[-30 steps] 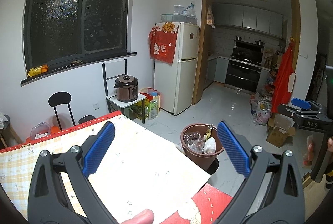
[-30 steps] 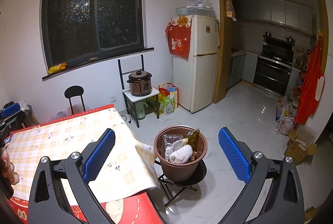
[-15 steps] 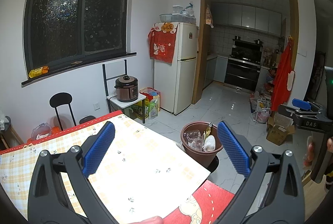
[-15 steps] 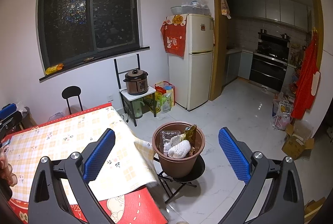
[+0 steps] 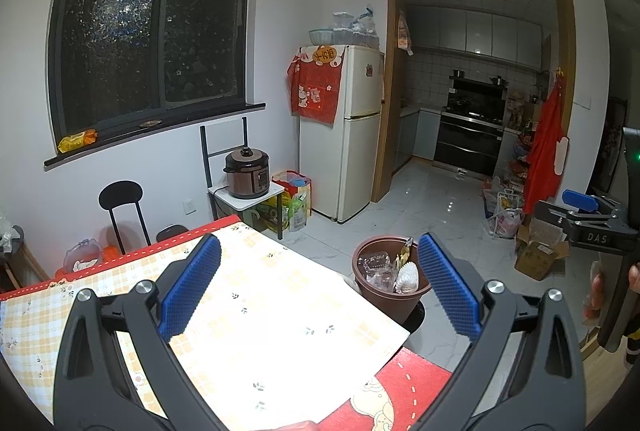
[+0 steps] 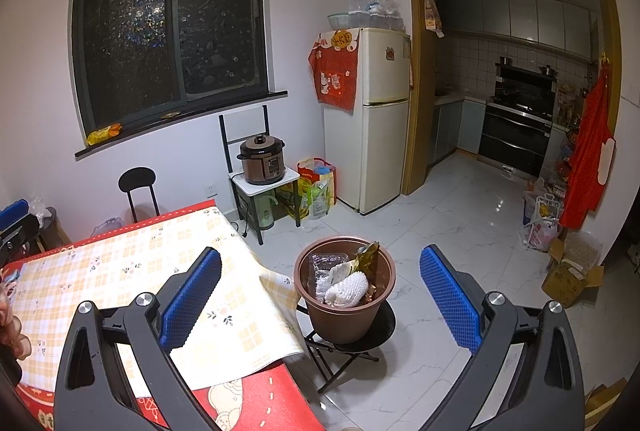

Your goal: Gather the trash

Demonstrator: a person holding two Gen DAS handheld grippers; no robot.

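1. Trash fills the brown bin [image 6: 345,287]: a white crumpled wad [image 6: 347,289], clear plastic packaging [image 6: 326,267] and a dark wrapper [image 6: 368,254] poking above the rim.
2. That bin sits on a small black folding stand [image 6: 348,345] on the floor, just beside the worktop [image 6: 100,271] corner.
3. Relative to the bin, the right gripper [image 6: 320,305] hovers nearer, almost straight behind it, jaws spread wide and empty.
4. Left gripper [image 5: 318,287] hangs over the worktop, equally wide open, holding nothing; the bin lies ahead to its right.
5. No loose trash shows on the worktop.
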